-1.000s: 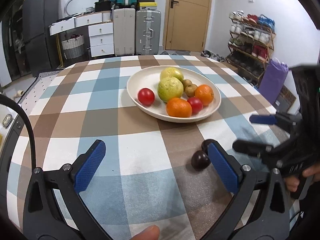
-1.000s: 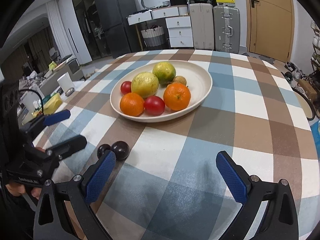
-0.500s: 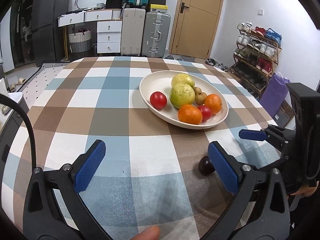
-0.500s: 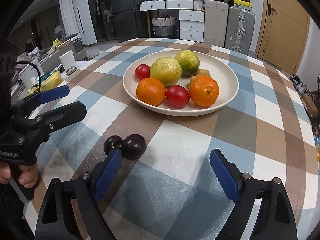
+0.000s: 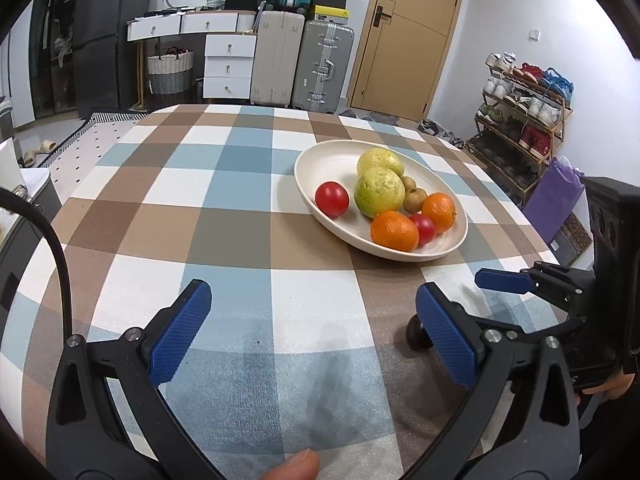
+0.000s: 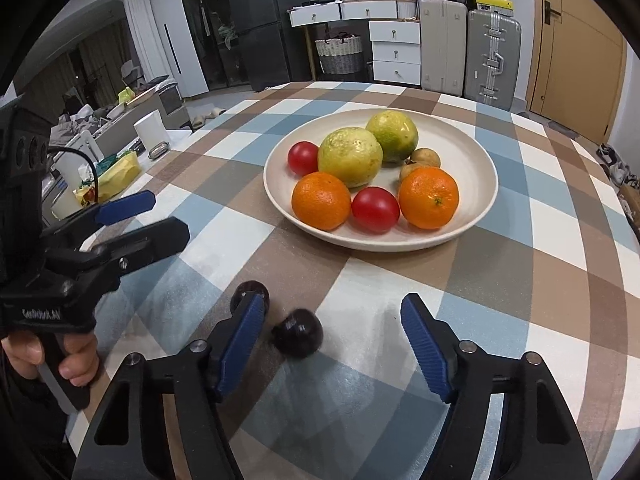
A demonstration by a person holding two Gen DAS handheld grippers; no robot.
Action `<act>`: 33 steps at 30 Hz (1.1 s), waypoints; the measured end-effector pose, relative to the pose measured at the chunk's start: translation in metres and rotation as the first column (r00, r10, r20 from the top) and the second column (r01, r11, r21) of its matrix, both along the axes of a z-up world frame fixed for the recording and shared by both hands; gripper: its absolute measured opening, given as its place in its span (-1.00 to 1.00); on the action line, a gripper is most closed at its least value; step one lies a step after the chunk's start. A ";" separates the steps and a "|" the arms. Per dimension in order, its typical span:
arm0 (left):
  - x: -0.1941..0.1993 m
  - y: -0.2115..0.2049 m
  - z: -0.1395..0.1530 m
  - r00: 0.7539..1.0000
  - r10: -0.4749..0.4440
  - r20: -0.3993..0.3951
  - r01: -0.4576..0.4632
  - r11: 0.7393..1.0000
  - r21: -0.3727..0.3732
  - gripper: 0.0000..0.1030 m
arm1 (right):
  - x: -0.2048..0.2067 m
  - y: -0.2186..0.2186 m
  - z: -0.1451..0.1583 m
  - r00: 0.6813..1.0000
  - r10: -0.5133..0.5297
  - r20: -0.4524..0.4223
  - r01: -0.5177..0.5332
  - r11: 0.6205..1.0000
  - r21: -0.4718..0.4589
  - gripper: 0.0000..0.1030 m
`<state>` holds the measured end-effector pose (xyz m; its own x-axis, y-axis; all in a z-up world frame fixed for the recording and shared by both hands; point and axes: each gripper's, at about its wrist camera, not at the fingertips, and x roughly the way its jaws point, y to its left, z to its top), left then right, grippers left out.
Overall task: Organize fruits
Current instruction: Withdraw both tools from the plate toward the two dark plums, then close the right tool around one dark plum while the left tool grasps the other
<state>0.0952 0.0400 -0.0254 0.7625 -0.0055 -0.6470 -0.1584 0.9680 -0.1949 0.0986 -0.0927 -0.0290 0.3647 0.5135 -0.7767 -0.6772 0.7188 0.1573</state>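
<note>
— Checked desk (image 6: pixel 520 240), plate (image 6: pixel 476 152) full; where's the loose fruit?
— Dark plum (image 6: pixel 298 338) sits between my right claw (image 6: pixel 332 344) pads, closing, not touching yet. Left claw (image 5: pixel 312 332) apart, empty. Next: clamp, lift to plate.

A checked tabletop (image 6: pixel 520 248) carries a cream plate (image 6: pixel 476 148) of fruit, well beyond the right tongs (image 6: pixel 332 336). One dark fruit (image 6: pixel 298 338) lies between their closing jaws, untouched; another dark fruit (image 6: pixel 245 291) sits just outside the left one.
</note>
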 end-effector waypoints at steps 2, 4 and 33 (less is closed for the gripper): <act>0.002 -0.001 -0.002 1.000 -0.007 -0.011 0.007 1.000 -0.002 0.98 | -0.004 -0.003 -0.002 1.000 0.010 -0.003 -0.010 1.000 -0.003 0.44; 0.004 -0.002 -0.003 1.000 -0.011 -0.022 0.011 1.000 -0.005 0.98 | -0.006 -0.003 -0.005 1.000 0.013 0.009 -0.013 1.000 -0.026 0.42; 0.004 -0.023 -0.001 0.994 -0.102 -0.027 0.103 0.995 0.016 0.98 | -0.009 -0.031 0.009 0.997 0.040 -0.071 -0.026 0.983 0.182 -0.50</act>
<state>0.0987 0.0168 -0.0269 0.7412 -0.0717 -0.6675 -0.0629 0.9825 -0.1754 0.0895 -0.1233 -0.0203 0.2900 0.6591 -0.6939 -0.6819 0.6511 0.3334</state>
